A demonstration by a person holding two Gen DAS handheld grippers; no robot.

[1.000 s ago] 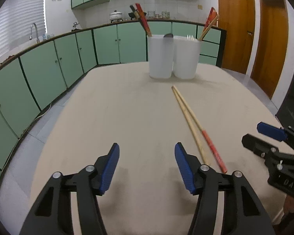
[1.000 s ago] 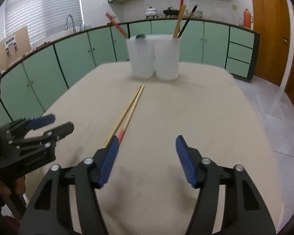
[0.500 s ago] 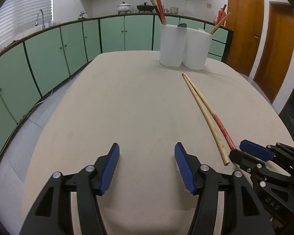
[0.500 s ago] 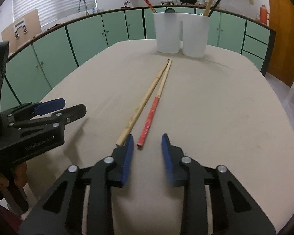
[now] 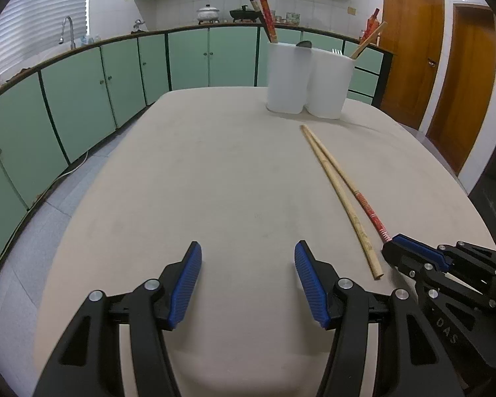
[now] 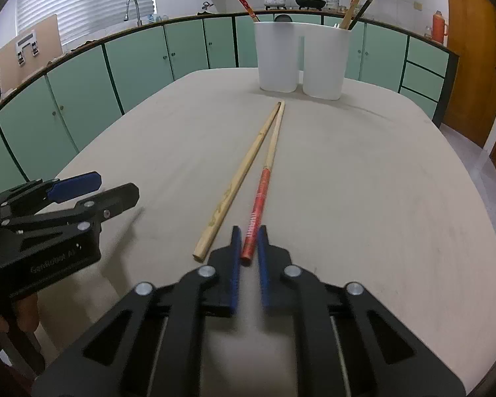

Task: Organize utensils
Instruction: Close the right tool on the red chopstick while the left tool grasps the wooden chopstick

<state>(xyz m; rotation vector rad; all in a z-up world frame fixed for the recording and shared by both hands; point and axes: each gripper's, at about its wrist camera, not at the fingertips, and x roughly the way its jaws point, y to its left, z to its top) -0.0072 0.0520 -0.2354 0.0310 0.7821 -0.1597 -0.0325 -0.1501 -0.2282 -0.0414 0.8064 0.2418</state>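
Observation:
Two long chopsticks lie side by side on the beige table: a plain wooden chopstick (image 6: pixel 238 178) (image 5: pixel 339 192) and a red-handled chopstick (image 6: pixel 259 205) (image 5: pixel 363 201). My right gripper (image 6: pixel 248 251) has its jaws nearly shut around the near end of the red-handled chopstick, which still rests on the table. It also shows in the left wrist view (image 5: pixel 413 251). My left gripper (image 5: pixel 248 281) is open and empty, low over the table, left of the chopsticks. A white two-cup utensil holder (image 6: pixel 301 56) (image 5: pixel 309 79) with several utensils stands at the far end.
The beige table (image 5: pixel 215 182) has rounded edges. Green cabinets run along the left and back. Wooden doors stand at the far right. My left gripper appears at the left in the right wrist view (image 6: pixel 66 198).
My right gripper moved forward to the chopsticks and closed from wide open to nearly shut around the red-handled one. My left gripper stayed open and shifted little.

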